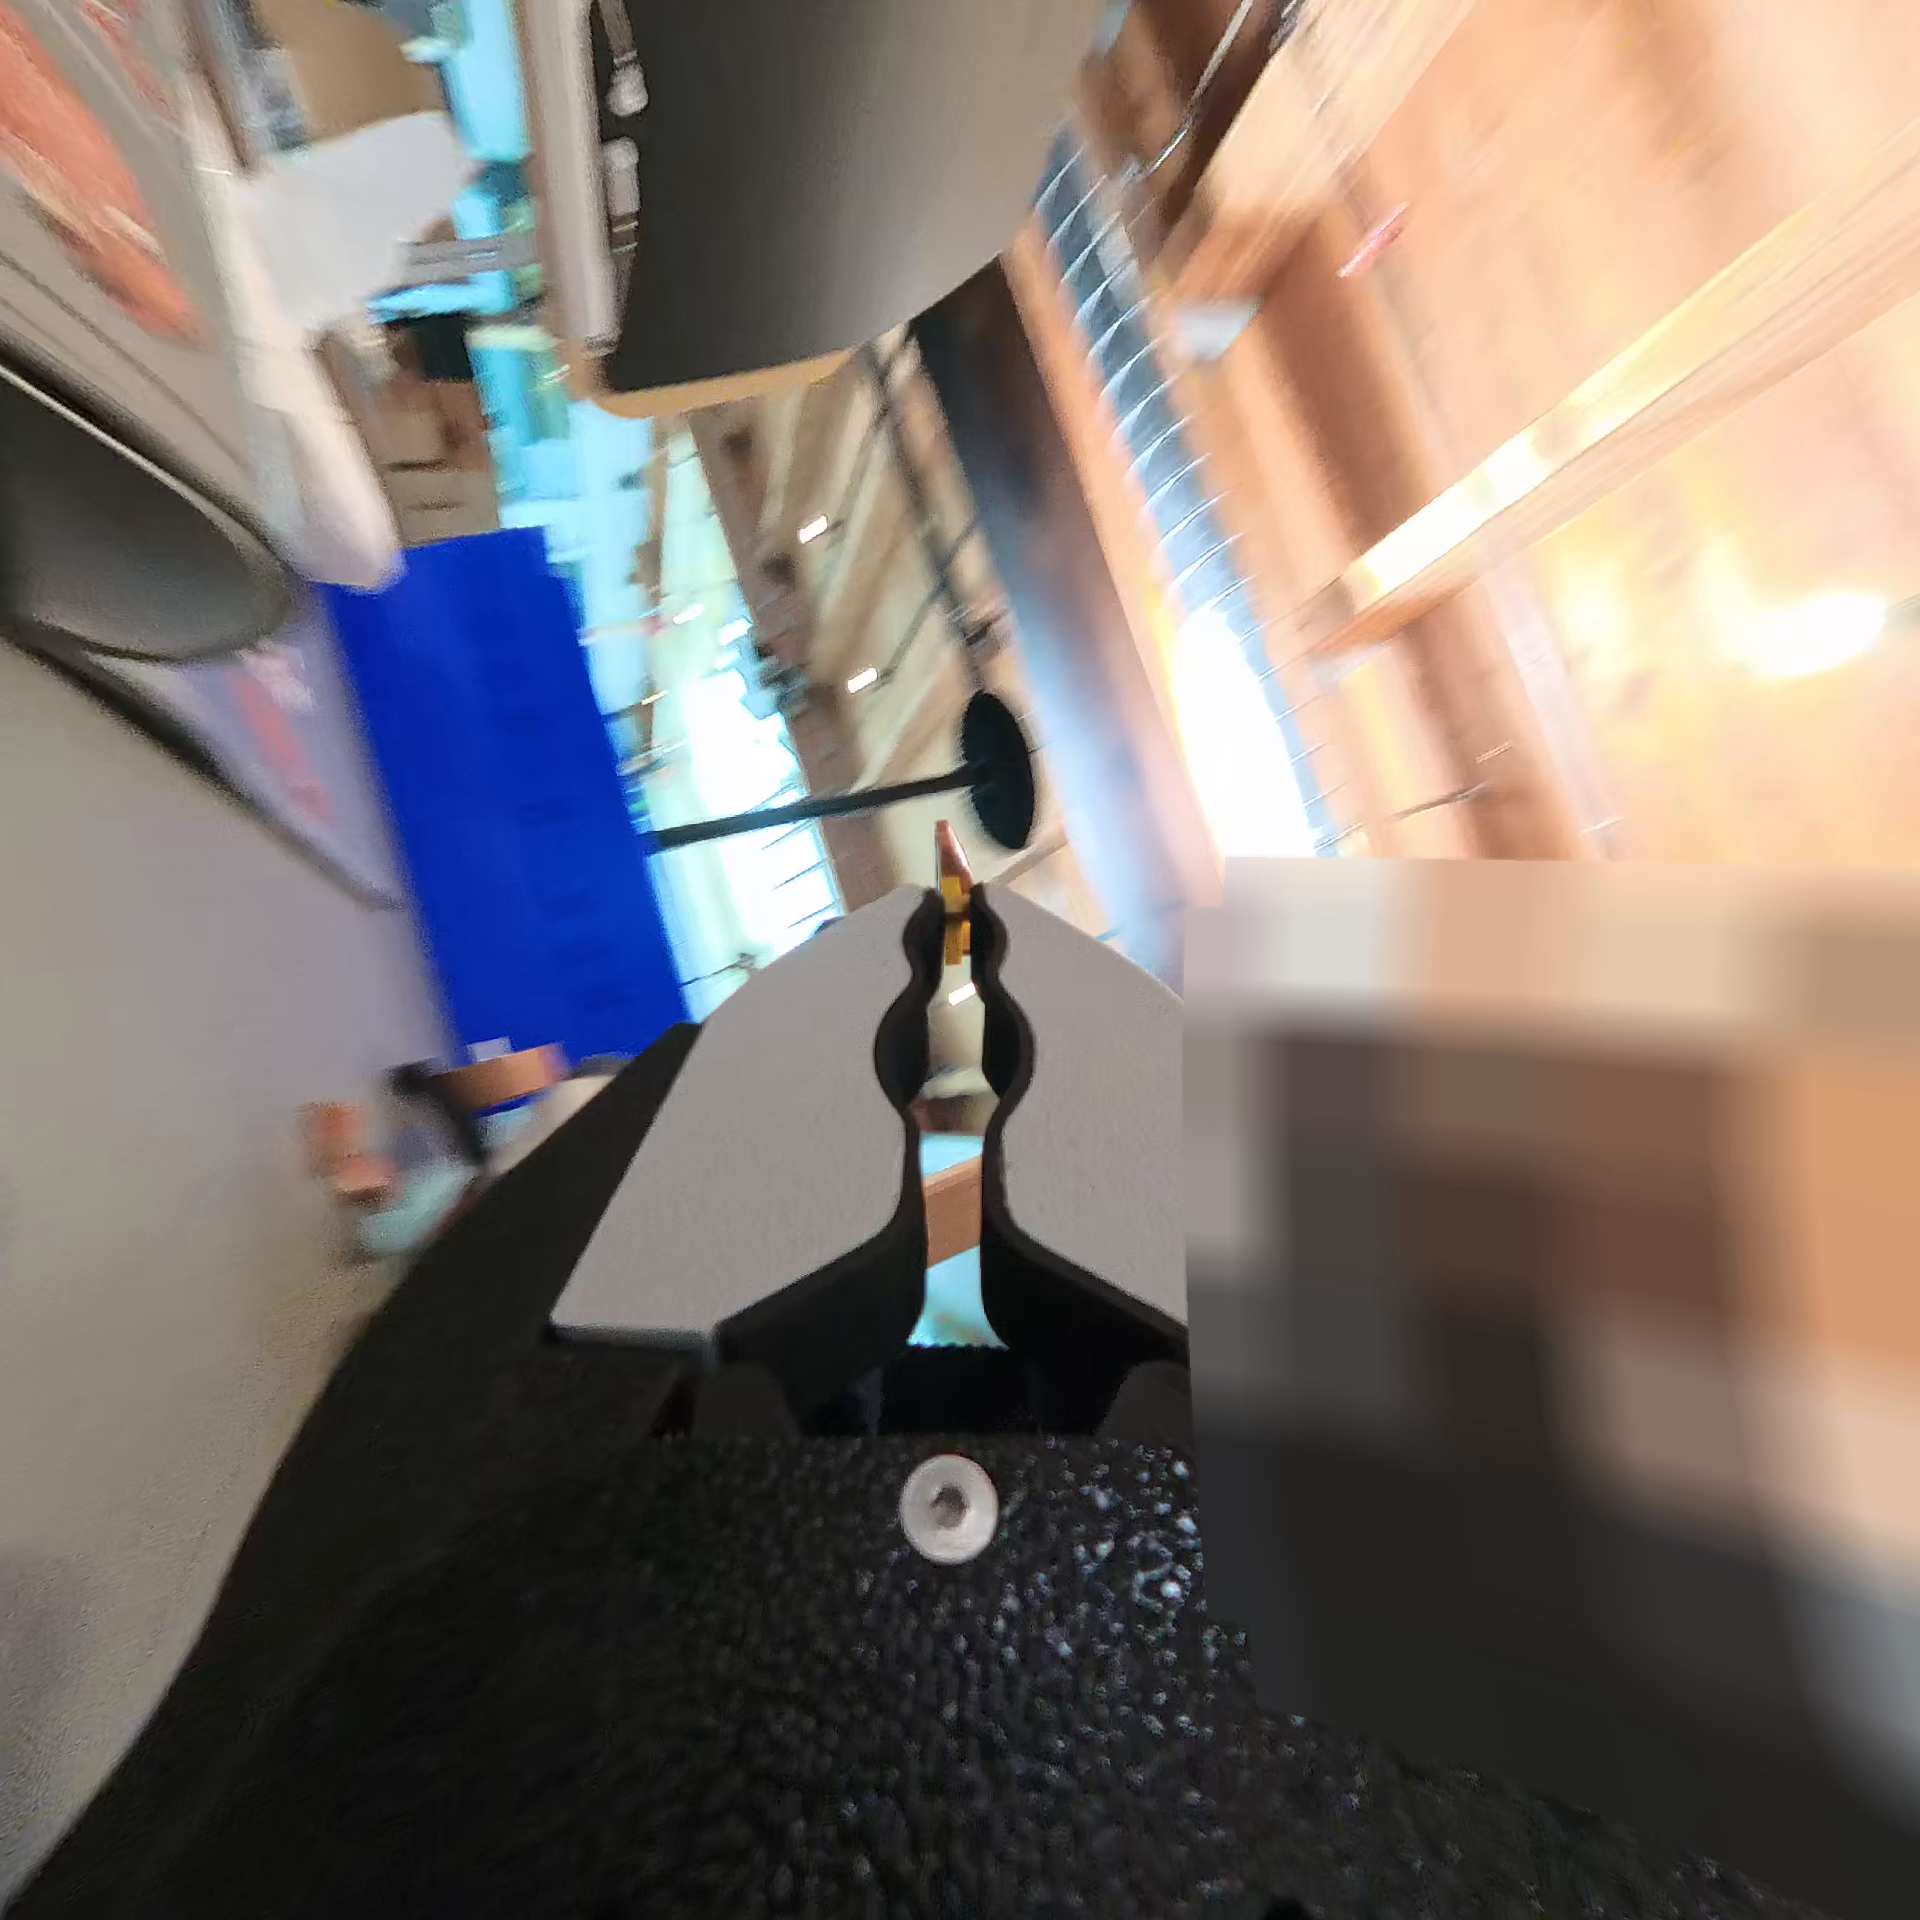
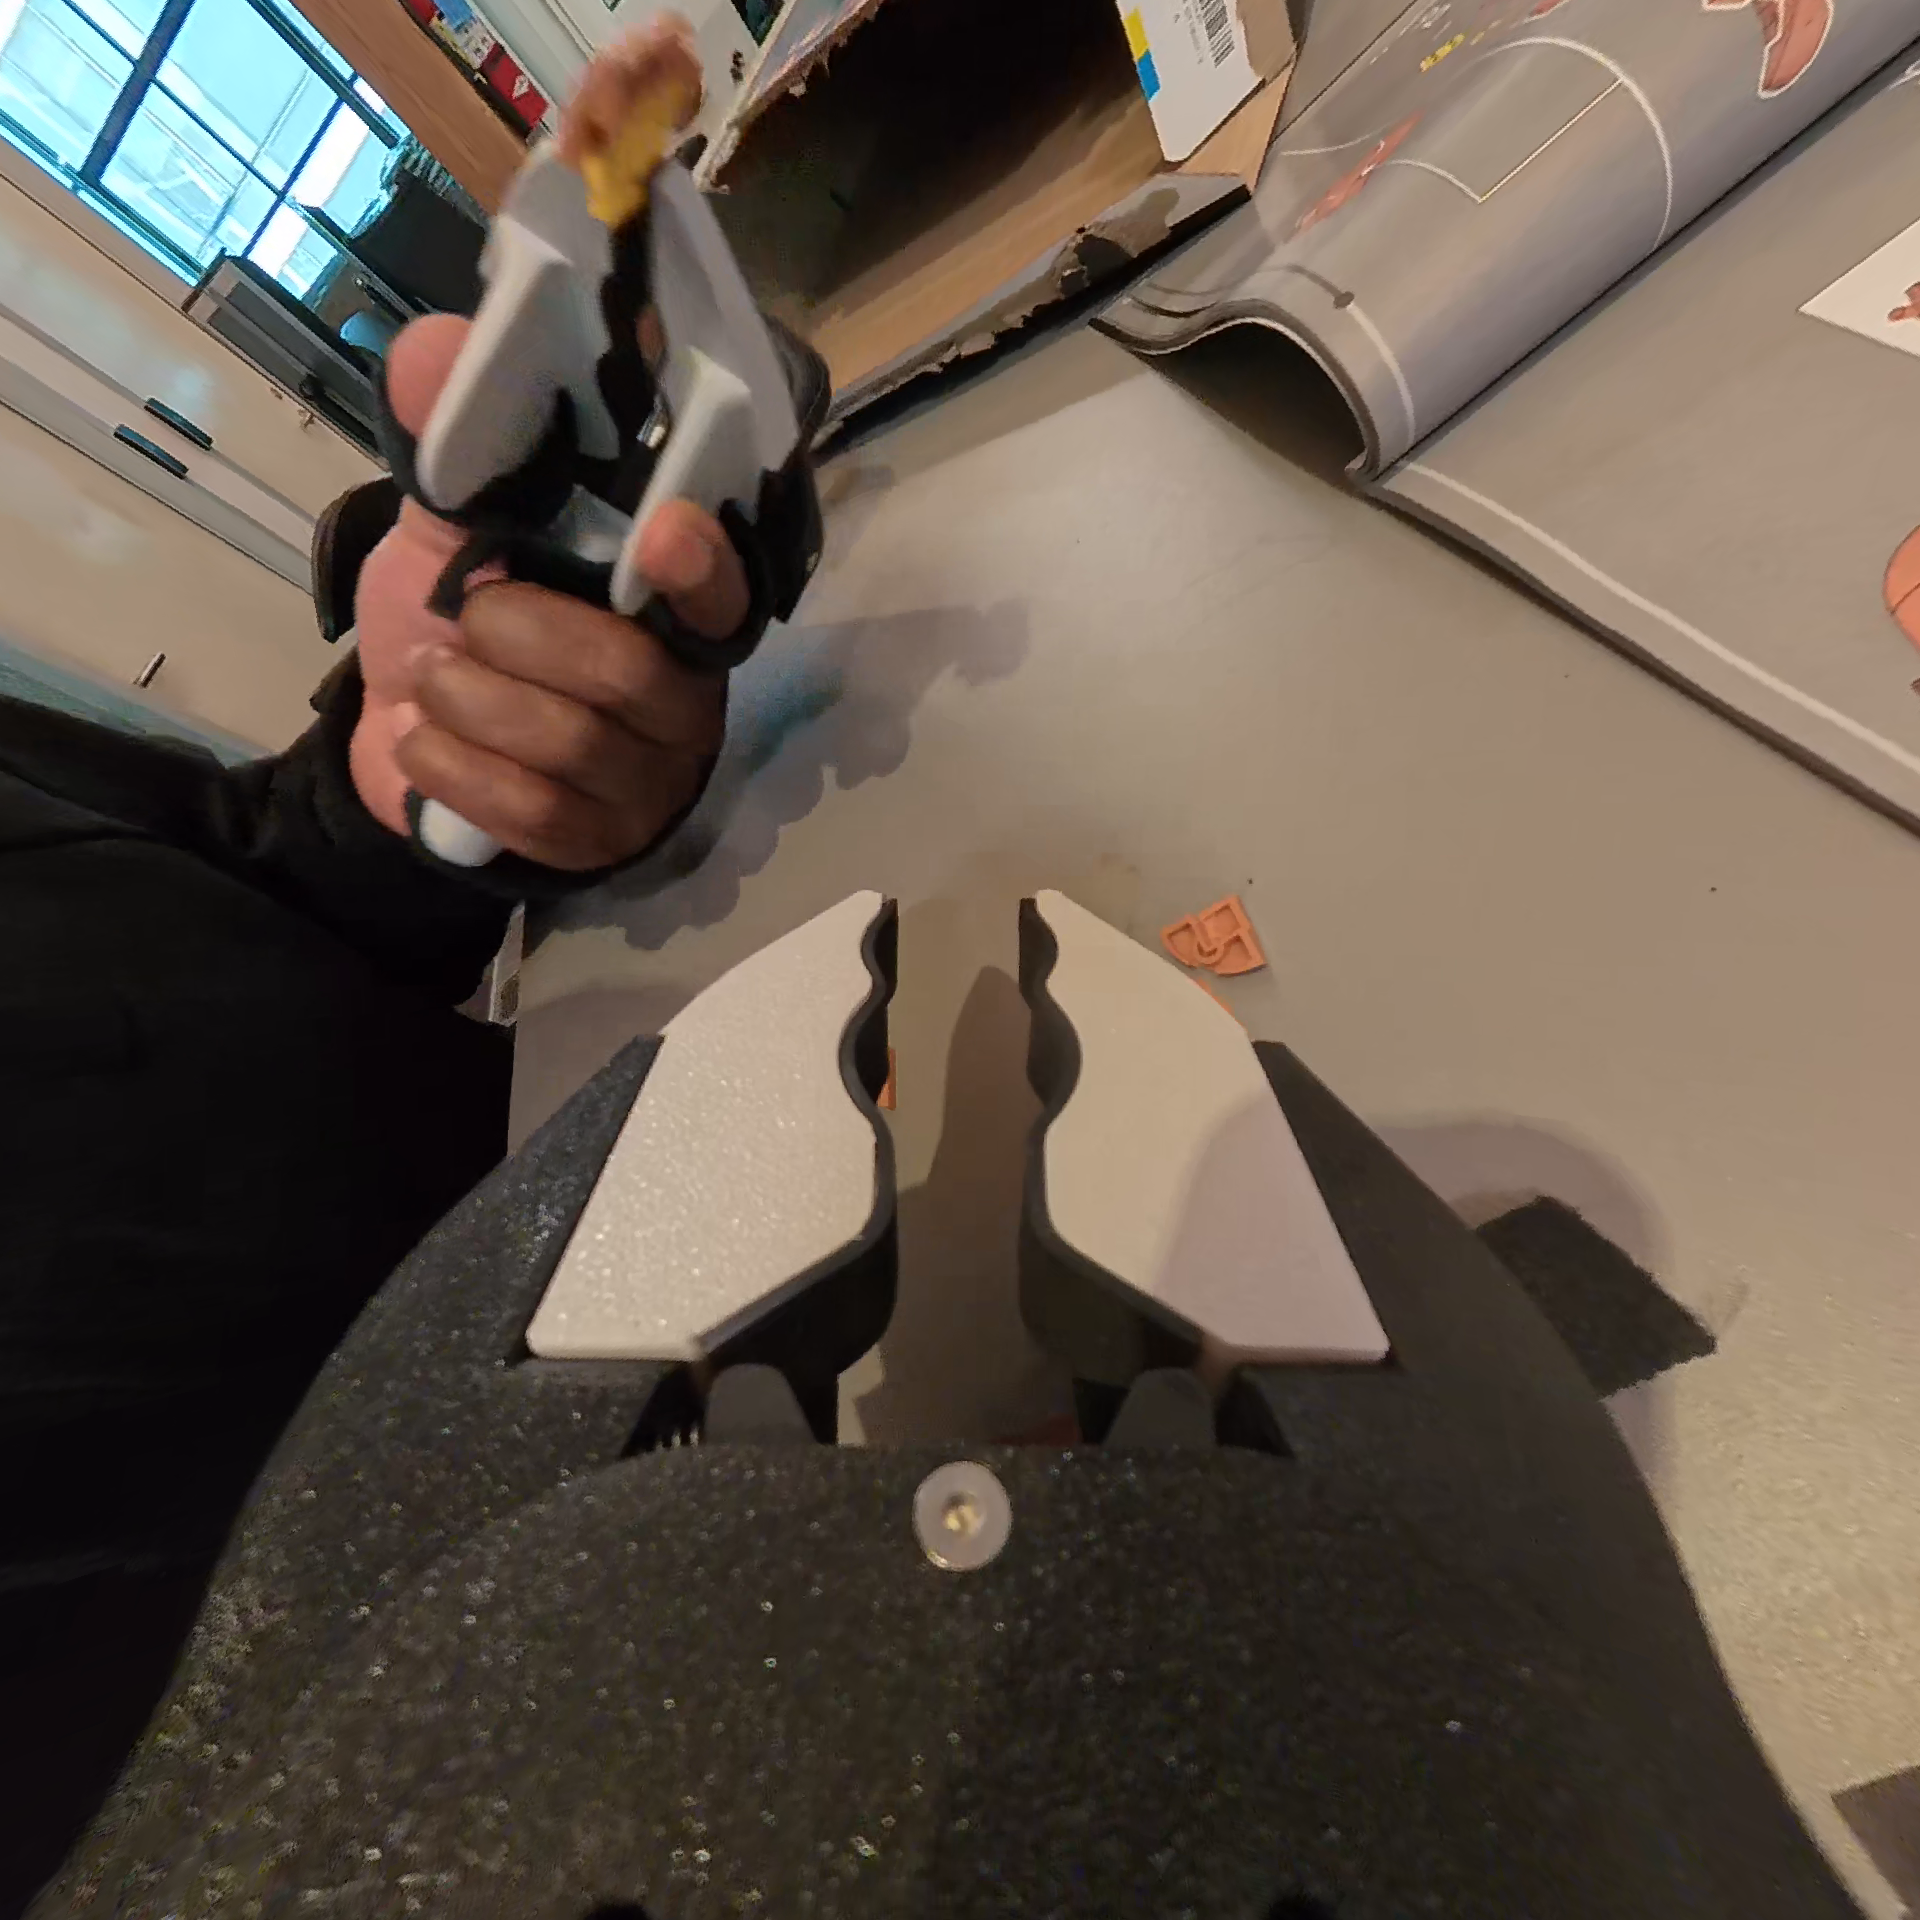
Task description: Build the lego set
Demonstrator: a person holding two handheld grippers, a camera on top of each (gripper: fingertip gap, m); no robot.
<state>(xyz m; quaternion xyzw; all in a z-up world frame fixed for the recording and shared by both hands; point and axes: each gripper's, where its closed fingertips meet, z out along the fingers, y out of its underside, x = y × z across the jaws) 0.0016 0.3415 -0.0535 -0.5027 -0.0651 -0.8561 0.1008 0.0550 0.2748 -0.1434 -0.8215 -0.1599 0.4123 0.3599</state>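
Small yellow-and-orange plastic piece (image 1: 951, 902) | pinched at fingertips of left gripper (image 1: 956, 914), raised above grey table (image 2: 1143, 675) | right gripper (image 2: 956, 920) spread, empty | risk: shallow tip hold may slip.

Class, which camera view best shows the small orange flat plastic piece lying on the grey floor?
The right wrist view: the small orange flat plastic piece lies sharp on the grey floor, beside the open right gripper. The left wrist view is blurred and does not show it.
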